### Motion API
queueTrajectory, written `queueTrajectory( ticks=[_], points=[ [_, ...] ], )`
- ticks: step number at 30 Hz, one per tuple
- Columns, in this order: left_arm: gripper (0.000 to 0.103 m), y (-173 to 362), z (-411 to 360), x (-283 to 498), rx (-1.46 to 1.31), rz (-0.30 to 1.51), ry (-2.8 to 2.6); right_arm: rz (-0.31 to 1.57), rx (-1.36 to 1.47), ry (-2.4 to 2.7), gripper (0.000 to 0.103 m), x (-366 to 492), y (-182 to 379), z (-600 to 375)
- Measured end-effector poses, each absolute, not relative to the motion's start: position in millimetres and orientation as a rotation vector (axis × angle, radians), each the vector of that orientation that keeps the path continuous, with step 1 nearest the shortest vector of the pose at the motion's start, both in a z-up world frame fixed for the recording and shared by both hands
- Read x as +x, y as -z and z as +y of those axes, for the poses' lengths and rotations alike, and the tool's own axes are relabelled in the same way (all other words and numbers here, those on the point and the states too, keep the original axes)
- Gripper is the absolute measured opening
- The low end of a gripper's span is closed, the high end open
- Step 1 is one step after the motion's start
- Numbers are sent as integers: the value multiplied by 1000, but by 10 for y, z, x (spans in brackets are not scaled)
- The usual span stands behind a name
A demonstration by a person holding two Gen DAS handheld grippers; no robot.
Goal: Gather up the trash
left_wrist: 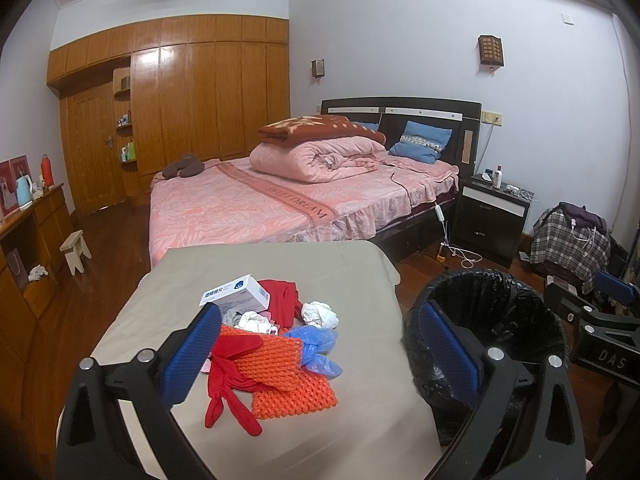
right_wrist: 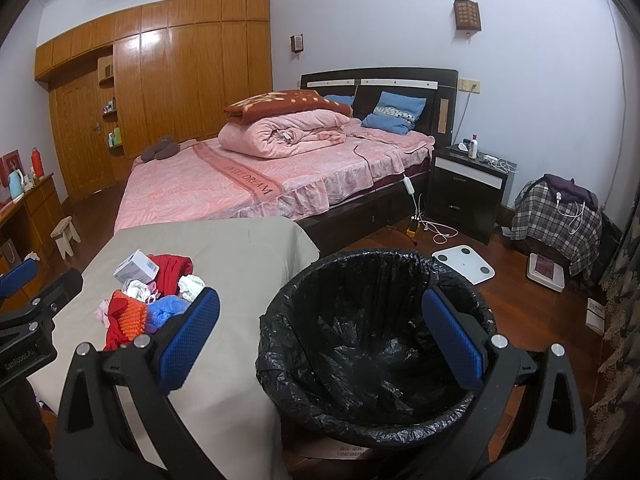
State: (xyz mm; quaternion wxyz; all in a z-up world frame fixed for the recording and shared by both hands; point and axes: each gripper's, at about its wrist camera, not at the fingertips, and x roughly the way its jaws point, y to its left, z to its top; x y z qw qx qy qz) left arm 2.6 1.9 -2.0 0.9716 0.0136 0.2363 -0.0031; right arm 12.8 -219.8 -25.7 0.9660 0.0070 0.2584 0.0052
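Observation:
A pile of trash lies on a beige-covered table [left_wrist: 280, 268]: a white box [left_wrist: 236, 294], red plastic [left_wrist: 232, 380], orange foam netting [left_wrist: 280, 372], a blue plastic bag [left_wrist: 318, 350], crumpled white paper [left_wrist: 320, 314]. The pile also shows in the right wrist view [right_wrist: 148, 296]. A bin with a black liner [right_wrist: 372, 344] stands on the floor right of the table. My left gripper [left_wrist: 320, 356] is open and empty, just above the near side of the pile. My right gripper [right_wrist: 320, 340] is open and empty above the bin's near rim.
A bed with pink bedding [left_wrist: 280, 196] stands behind the table. A dark nightstand [right_wrist: 464, 188] and cables are at its right. A white scale [right_wrist: 464, 264] lies on the wood floor past the bin. A wooden desk [left_wrist: 28, 240] and a small stool [left_wrist: 76, 248] are at left.

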Motion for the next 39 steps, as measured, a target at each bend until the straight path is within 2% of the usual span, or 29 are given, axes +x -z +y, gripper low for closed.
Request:
queueTrajectory(
  ticks=[10,25,28,30,31,39],
  points=[
    [97,110,113,63,33,466,-26,512,19,-39,98,220,402,-1995],
    [97,688,1127,358,55,511,-240,549,29,-189,98,787,765,-1294],
    [96,790,1217,408,57,516,-240,560,14,-212,93,898,907,-1134],
    [93,859,1268,457,58,522,-238,585,2,-233,83,989,1011,-1023],
    [92,884,1289,481,58,525,-239,599,-3,-246,81,1044,1069,-961],
    [88,1211,1462,645,51,569,-246,675,-59,-271,78,1378,1466,-659]
  ],
)
